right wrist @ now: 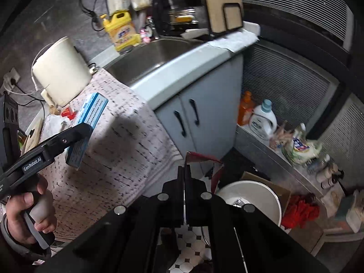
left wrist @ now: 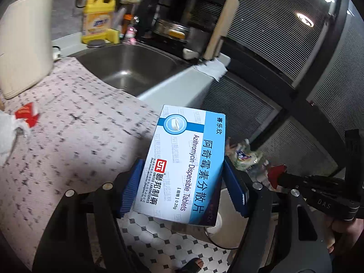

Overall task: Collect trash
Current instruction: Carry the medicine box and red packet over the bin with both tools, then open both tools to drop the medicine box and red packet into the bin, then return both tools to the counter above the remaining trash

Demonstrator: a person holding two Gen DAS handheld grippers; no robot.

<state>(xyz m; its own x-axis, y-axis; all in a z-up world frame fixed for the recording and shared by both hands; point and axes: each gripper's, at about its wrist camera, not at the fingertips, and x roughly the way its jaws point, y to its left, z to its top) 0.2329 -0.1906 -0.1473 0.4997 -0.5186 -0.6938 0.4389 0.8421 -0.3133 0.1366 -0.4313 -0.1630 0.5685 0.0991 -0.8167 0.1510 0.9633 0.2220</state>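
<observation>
A blue-and-white medicine box (left wrist: 184, 166) sits between the blue pads of my left gripper (left wrist: 184, 188), which is shut on it, above the edge of the patterned table cloth (left wrist: 68, 150). The right wrist view shows the same box (right wrist: 92, 111) in the left gripper (right wrist: 79, 143), held by a hand. My right gripper (right wrist: 183, 170) is shut, with a torn red wrapper (right wrist: 204, 159) pinched at its tips. It hangs over a white bin (right wrist: 268, 200) on the floor. In the left wrist view the red wrapper (left wrist: 276, 173) shows at the right gripper's tip. More trash lies on the table: a red scrap (left wrist: 25, 113) and a crumpled tissue (left wrist: 9, 134).
Behind the table are a steel sink (left wrist: 127, 66), a yellow detergent bottle (left wrist: 97, 20) and a cream kettle (left wrist: 25, 45). A grey cabinet (right wrist: 204, 113) stands below the sink. Bottles and bags (right wrist: 295, 145) crowd a low shelf on the right. The floor is tiled (left wrist: 159, 238).
</observation>
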